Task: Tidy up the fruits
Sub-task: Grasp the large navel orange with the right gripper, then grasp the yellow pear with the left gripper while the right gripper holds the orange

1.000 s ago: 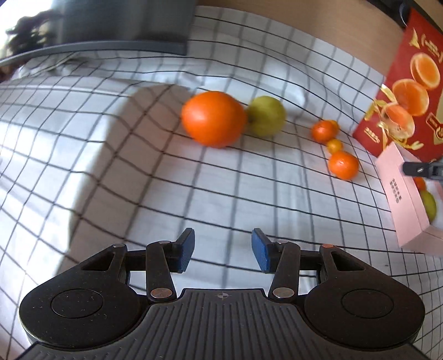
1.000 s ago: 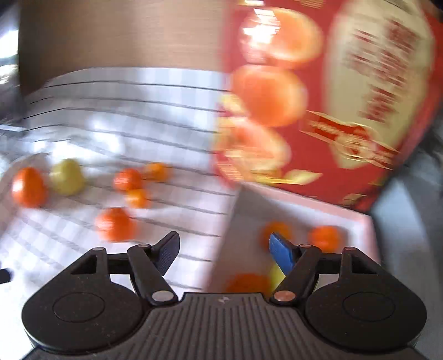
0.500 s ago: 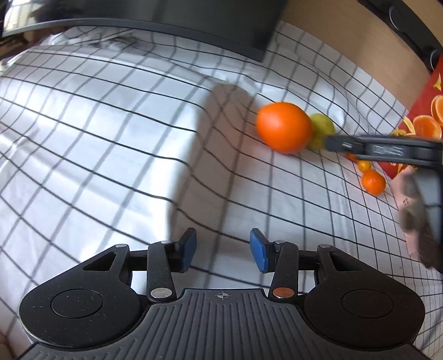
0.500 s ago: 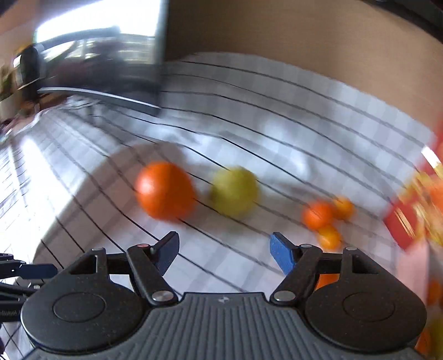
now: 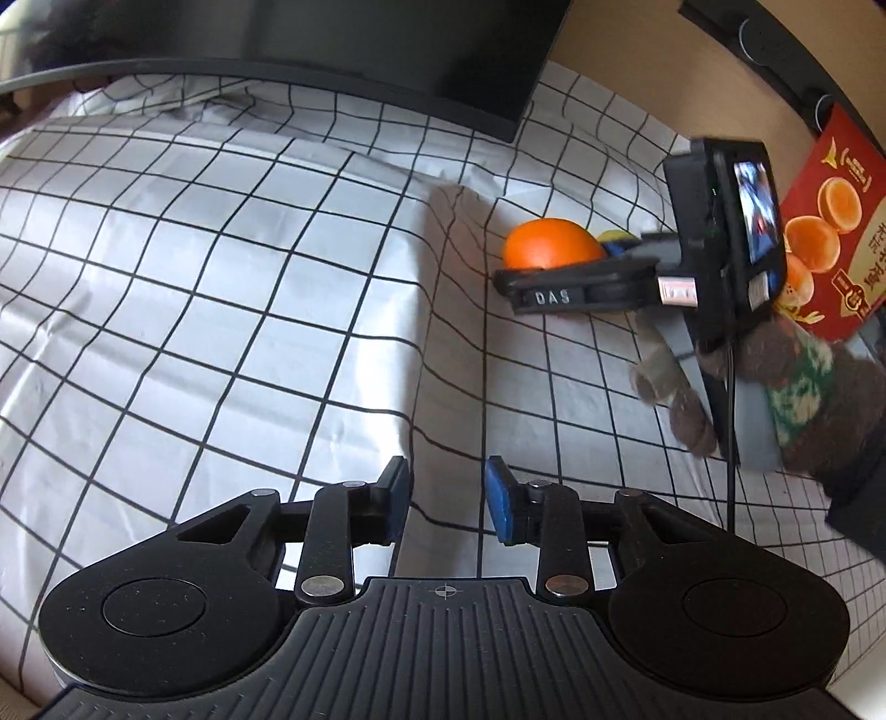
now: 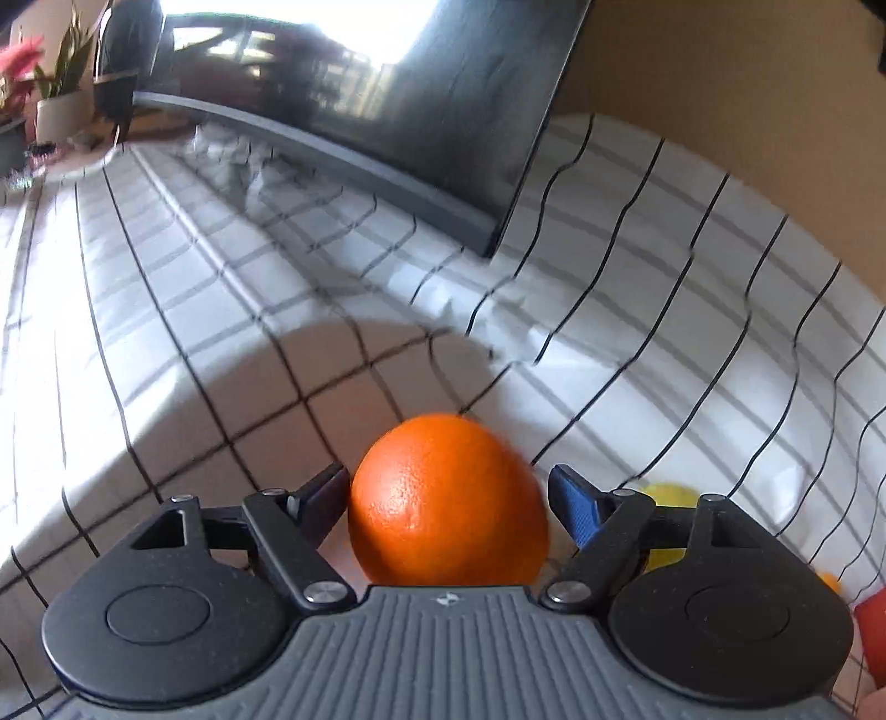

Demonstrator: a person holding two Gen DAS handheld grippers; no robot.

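The orange [image 6: 448,498] sat on the checked cloth [image 5: 221,310] toward its far side, near the corner of a dark monitor [image 5: 387,50] that stood along the cloth's back edge. It lay between the fingers of the right gripper [image 6: 448,498] — the left pad looked to be at its skin, the blue right pad stood a little off it, so the jaws were parted around the fruit and not yet clamped. Just beside the orange, on its right, a yellow-green fruit [image 6: 667,498] was partly hidden behind the gripper's linkage. From the left wrist view a gloved hand [image 5: 775,387] carried that gripper, with a red fruit box [image 5: 830,221] behind it at the cloth's right edge. The left gripper [image 5: 447,498] hovered over bare cloth nearer the front — its jaws narrowed as far as they go, empty.
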